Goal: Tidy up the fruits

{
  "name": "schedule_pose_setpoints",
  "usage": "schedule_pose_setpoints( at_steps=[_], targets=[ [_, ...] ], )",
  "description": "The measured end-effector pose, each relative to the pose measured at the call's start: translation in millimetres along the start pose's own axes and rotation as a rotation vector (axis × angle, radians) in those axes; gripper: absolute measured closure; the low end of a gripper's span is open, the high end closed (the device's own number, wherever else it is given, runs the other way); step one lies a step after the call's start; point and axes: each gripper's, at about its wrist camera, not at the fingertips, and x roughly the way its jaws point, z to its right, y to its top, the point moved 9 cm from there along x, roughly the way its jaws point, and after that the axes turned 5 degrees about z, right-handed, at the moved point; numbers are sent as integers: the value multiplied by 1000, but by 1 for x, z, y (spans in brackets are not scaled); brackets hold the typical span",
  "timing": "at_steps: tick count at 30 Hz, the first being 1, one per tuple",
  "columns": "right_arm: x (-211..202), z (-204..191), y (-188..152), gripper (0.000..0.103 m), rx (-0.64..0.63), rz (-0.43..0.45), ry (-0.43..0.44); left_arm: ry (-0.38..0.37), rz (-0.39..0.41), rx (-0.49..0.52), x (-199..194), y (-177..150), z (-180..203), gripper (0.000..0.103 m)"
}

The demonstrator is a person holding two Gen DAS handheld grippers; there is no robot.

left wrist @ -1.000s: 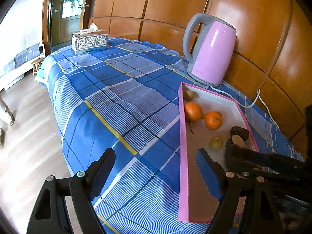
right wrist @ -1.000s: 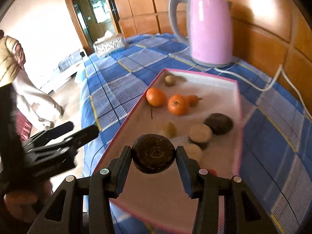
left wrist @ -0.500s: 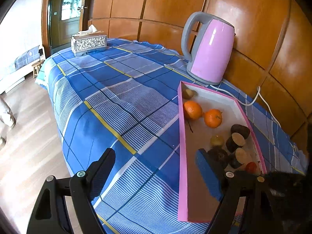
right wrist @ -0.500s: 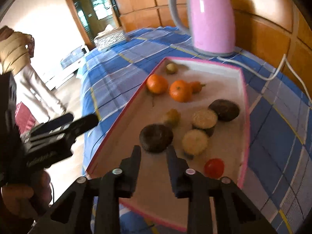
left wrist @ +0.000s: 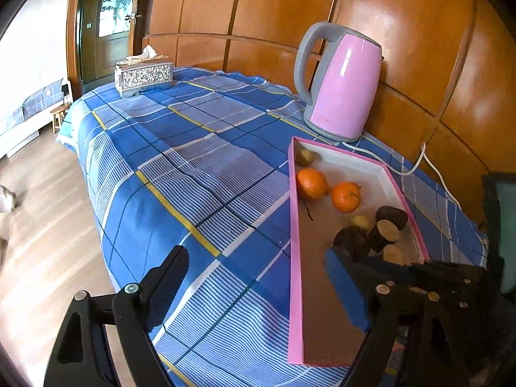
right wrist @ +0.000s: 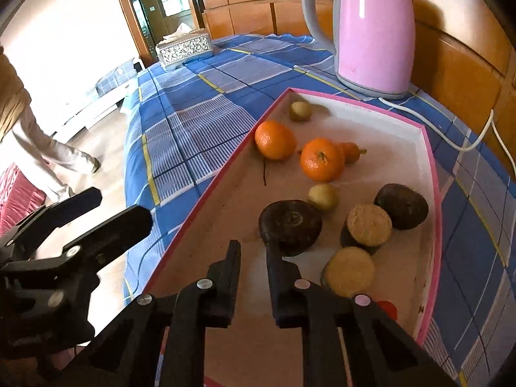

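1. On the blue plaid tablecloth [left wrist: 200, 148], a shallow pink-rimmed tray [right wrist: 436, 193] holds all the fruit; a pink kettle [right wrist: 375, 32] stands just beyond its far end and a tissue box [left wrist: 143, 75] sits well off at the far corner.
2. Tray contents, right wrist view: two oranges [right wrist: 275, 140] [right wrist: 322, 160] with a smaller orange fruit [right wrist: 351, 151] touching the second; two small yellowish fruits [right wrist: 300, 111] [right wrist: 323, 196]; a cluster of dark round fruit [right wrist: 290, 225] [right wrist: 401, 205]; two cut pieces showing pale faces [right wrist: 367, 225] [right wrist: 350, 271]; something red [right wrist: 387, 309] at the near edge, mostly hidden.
3. Right gripper [right wrist: 253, 254]: tips drawn close with a narrow gap, nothing between them. Its right-hand tip sits against, or just short of, the near edge of the nearest dark fruit; contact cannot be settled.
4. Left gripper [left wrist: 254, 267]: spread wide, empty, hovering over cloth and the tray's left rim.
5. Key relation: nearest dark fruit lies straight ahead of the right gripper and slightly right of its centreline. It is a squat disc, flat face up, no marked long axis. Right gripper is clearly the nearer one.
6. Judgement: at the present gap the tips are too narrow to straddle that fruit; any grasp would call for spreading first, then a small shift right.
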Motion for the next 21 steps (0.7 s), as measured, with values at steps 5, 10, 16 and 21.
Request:
schedule_pose_setpoints(
  at_steps=[5,10,16,21],
  targets=[
    [-14,4,-10,84,16,20,-17,-2,8,4,-3,1,3,15],
    [-38,15,-20,80,49,72,-81,-16,12,23,-8,0,12,14],
    [-76,41,-28,69,118,167,-245,-53,18,63,-19,-8,34,5],
    [-104,63,-42,66,194,211,-379,-85,48,111,-35,-13,55,0]
  ],
)
